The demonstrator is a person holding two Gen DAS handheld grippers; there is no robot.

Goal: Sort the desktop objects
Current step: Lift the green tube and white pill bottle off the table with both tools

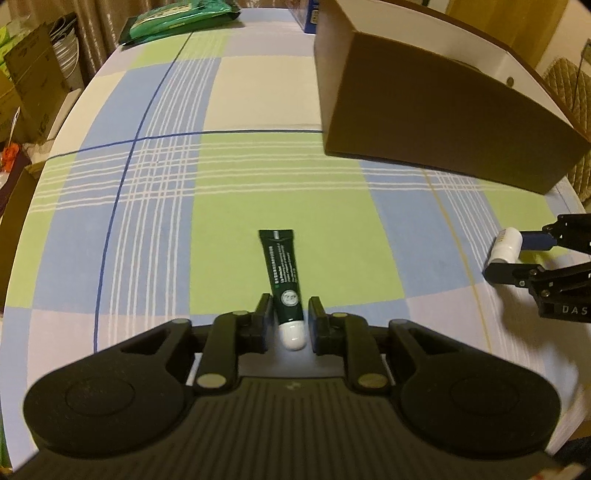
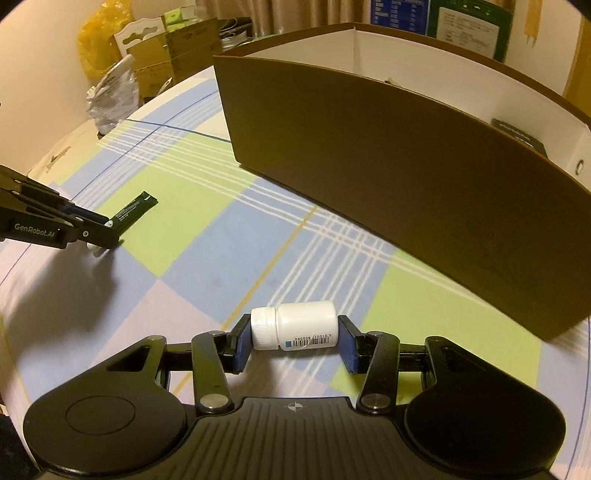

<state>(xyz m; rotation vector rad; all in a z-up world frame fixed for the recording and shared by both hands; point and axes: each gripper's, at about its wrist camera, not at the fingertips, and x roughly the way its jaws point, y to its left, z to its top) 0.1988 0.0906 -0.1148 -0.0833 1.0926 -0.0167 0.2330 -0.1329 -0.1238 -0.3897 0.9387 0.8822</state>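
Observation:
A dark green tube (image 1: pixel 282 275) with a white cap lies on the checked tablecloth. My left gripper (image 1: pixel 290 321) straddles its cap end, fingers close on both sides with small gaps showing. The tube also shows in the right wrist view (image 2: pixel 135 210), beside the left gripper (image 2: pixel 107 236). A white pill bottle (image 2: pixel 295 329) lies on its side between my right gripper's blue pads (image 2: pixel 294 341), which touch its cap and base. The bottle (image 1: pixel 508 245) and right gripper (image 1: pixel 517 254) show at the right edge of the left wrist view.
A large brown cardboard box (image 2: pixel 406 177) with a white inside stands open at the back right, also in the left wrist view (image 1: pixel 424 110). A green packet (image 1: pixel 177 18) lies at the table's far end. Cartons (image 2: pixel 173 48) and bags stand beyond the left edge.

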